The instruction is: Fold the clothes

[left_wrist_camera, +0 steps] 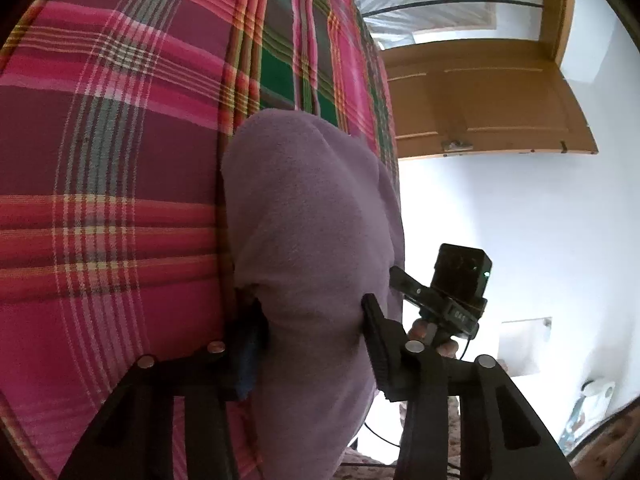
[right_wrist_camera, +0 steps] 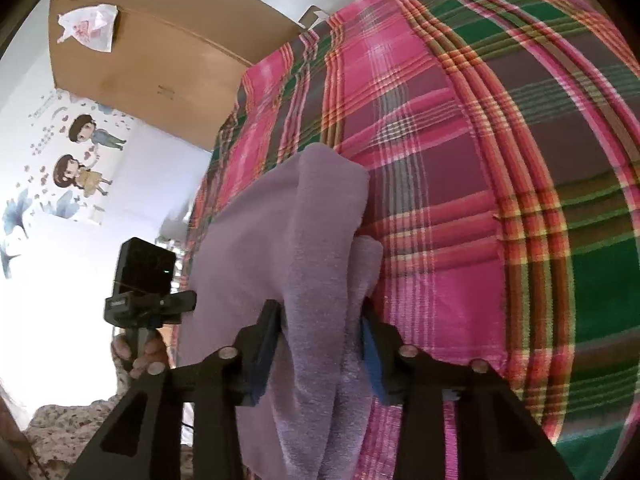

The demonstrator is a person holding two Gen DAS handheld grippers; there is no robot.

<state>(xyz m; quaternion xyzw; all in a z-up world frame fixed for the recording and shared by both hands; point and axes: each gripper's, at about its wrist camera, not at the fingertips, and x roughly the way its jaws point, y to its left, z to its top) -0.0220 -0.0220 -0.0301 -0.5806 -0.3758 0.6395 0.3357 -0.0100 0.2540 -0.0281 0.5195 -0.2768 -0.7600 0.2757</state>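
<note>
A lilac fleece garment (left_wrist_camera: pixel 304 216) hangs bunched over the plaid bedspread (left_wrist_camera: pixel 112 128). In the left wrist view my left gripper (left_wrist_camera: pixel 312 320) is shut on a thick fold of this cloth, with one fingertip (left_wrist_camera: pixel 374 312) showing at its right. In the right wrist view the same lilac garment (right_wrist_camera: pixel 280 232) droops in folds, and my right gripper (right_wrist_camera: pixel 320 328) is shut on a gathered strip of it. The other hand-held gripper with its camera block (left_wrist_camera: pixel 460 276) shows to the right of the left one, and likewise (right_wrist_camera: pixel 144 276) to the left in the right wrist view.
The pink, green and maroon plaid bedspread (right_wrist_camera: pixel 480 160) fills most of both views. A wooden door (left_wrist_camera: pixel 480 96) and white wall lie beyond. A cardboard box (right_wrist_camera: pixel 152 64) with a plastic bag on it, and cartoon wall stickers (right_wrist_camera: pixel 76 160), stand at the left.
</note>
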